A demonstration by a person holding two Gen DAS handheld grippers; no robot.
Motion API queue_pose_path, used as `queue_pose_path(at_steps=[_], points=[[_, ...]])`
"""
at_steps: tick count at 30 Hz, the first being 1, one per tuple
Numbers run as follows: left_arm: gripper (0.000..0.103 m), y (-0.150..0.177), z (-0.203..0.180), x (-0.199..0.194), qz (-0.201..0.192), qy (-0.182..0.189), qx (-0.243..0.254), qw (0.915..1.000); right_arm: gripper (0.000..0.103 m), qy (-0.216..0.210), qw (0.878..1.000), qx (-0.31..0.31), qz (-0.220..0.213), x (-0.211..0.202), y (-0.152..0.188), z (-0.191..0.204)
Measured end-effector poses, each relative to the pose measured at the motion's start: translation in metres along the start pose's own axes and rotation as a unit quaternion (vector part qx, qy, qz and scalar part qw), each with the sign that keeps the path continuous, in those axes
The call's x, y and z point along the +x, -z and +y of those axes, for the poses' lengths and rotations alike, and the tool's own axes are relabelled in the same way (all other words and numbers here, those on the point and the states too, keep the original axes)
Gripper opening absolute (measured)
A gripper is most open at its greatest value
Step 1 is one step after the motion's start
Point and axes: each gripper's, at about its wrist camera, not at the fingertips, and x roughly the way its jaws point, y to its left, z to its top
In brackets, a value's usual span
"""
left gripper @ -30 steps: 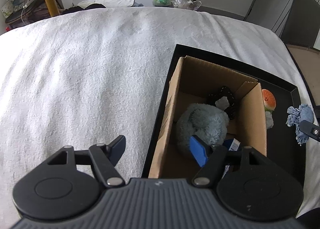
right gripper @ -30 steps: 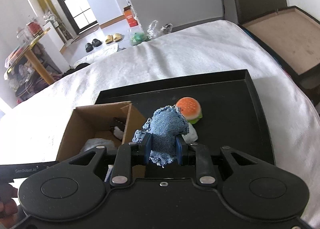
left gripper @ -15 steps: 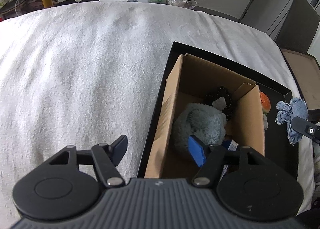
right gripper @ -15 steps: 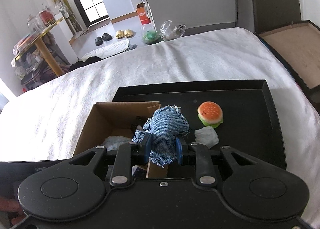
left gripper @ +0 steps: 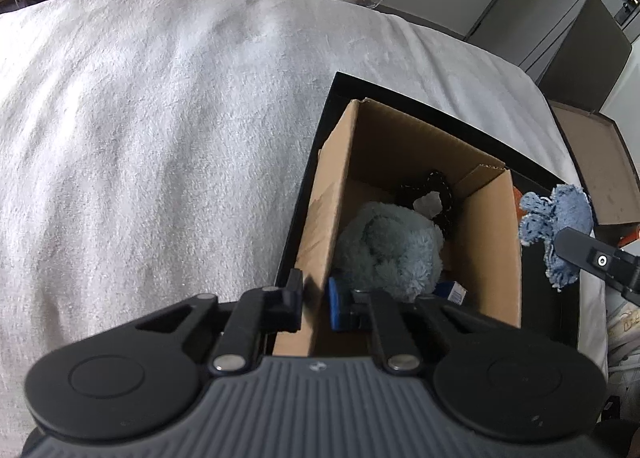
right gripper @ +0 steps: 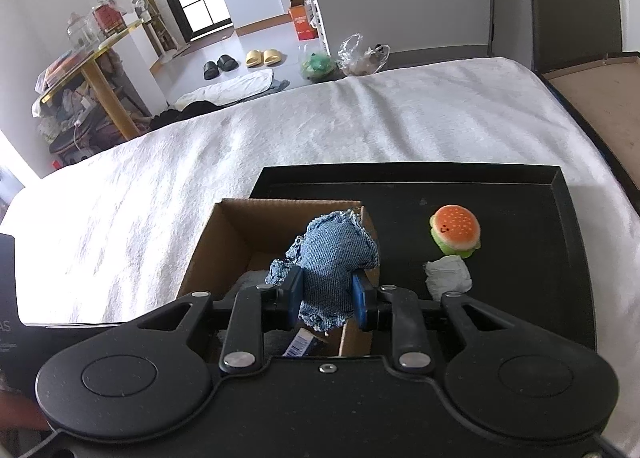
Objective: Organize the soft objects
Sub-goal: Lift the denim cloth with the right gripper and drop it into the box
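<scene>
Now L gripper [left gripper: 314, 302] just closing, clamped on box [left gripper: 328, 218] wall; R gripper [right gripper: 326, 292] clenched on denim scrap [right gripper: 334, 258], over box in black tray [right gripper: 520, 194] on bed.

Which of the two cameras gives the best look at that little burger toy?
The right wrist view. There the burger toy sits whole and unblocked on the black tray, beside a crumpled white scrap. In the left wrist view only an orange sliver shows past the cardboard box.
</scene>
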Motion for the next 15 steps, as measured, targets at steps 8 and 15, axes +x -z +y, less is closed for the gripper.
queue_pose_path(at_steps=[8,15], points=[[0.011,0.000,0.004,-0.001,0.002,0.011,-0.004,0.9999,0.026,-0.006,1.000,-0.010,0.008,0.009,-0.003,0.015],[0.011,-0.001,0.004,-0.001,0.004,0.012,-0.002,0.9999,0.045,-0.007,1.000,-0.009,0.010,0.012,-0.003,0.017]])
